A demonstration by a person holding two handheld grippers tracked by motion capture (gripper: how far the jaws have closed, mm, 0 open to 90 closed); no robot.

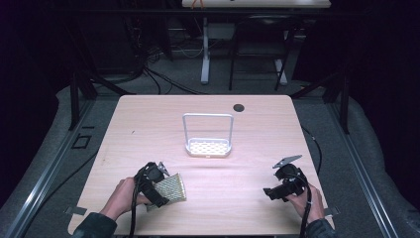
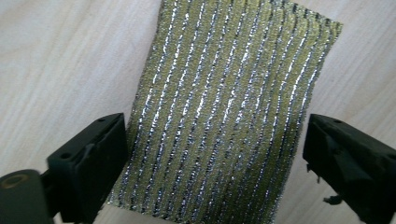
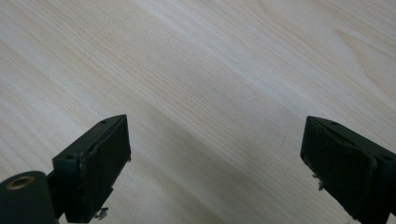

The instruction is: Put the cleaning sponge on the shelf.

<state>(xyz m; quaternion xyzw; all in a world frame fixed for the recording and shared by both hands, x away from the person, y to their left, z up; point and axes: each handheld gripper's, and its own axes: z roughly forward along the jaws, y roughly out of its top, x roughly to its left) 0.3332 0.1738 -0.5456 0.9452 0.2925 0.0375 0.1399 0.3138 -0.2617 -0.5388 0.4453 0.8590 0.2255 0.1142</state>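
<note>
A yellow-green scouring pad [image 1: 172, 188] with silver threads lies flat on the wooden table [image 1: 148, 124] at the front left. My left gripper [image 1: 163, 191] is down over it, held by a hand from the bottom edge. In the left gripper view the pad [image 2: 224, 102] lies between the two black jaws, which stand at its long edges without visibly squeezing it; the left gripper [image 2: 215, 158] is open. My right gripper [image 1: 271, 192] rests at the front right, held by the other hand. It is open [image 3: 215, 158] over bare wood with nothing between its jaws.
A small white rack [image 1: 208, 147] with a perforated base and a tall looped frame stands at the table's middle. A dark round hole [image 1: 238, 107] sits near the far edge. Beyond the table are desk legs and cables on the floor.
</note>
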